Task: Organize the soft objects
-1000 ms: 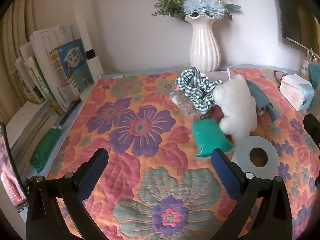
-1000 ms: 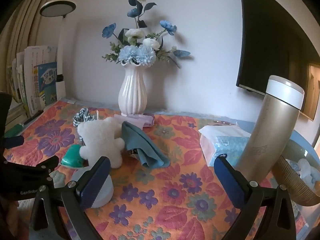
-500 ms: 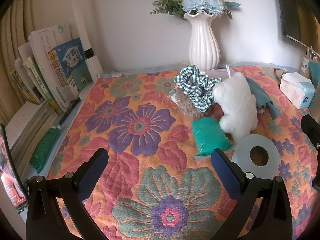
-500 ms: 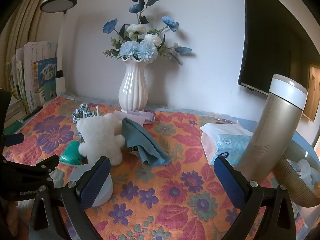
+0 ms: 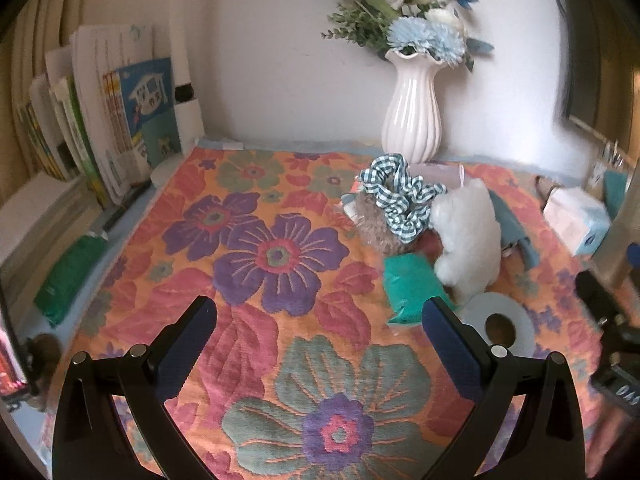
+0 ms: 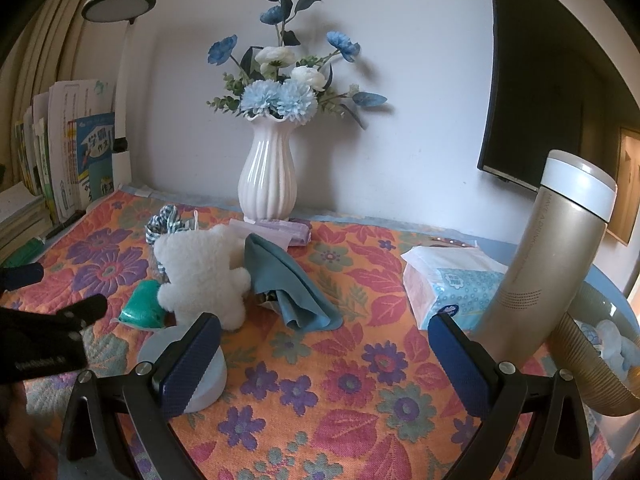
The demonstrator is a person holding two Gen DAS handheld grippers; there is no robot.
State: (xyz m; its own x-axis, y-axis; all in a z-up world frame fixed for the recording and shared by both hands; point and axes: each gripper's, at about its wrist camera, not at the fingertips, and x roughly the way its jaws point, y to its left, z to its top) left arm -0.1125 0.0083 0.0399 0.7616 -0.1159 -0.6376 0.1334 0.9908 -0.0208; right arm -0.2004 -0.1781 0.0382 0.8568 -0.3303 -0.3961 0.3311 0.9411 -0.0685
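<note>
Left wrist view: the left gripper [image 5: 320, 320] is hovering wide and empty over the floral bench cloth [image 5: 256, 264], apparently lining up on the soft pile at right. White plush bear [image 5: 466, 240], gingham scrunchie [image 5: 400, 196] and green pouch [image 5: 408, 288] are lying touching, near the vase [image 5: 412, 120]. Right gripper [image 6: 320, 344] is also gaping, holding nothing, probably because the basket [image 6: 592, 364] at near right is the likely destination.

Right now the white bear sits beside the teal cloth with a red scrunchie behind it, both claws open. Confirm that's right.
Not quite: the scrunchie is blue-and-white check, not red, as the left wrist view shows. The bear does sit beside the teal cloth, and the left claw and right claw are open.
</note>
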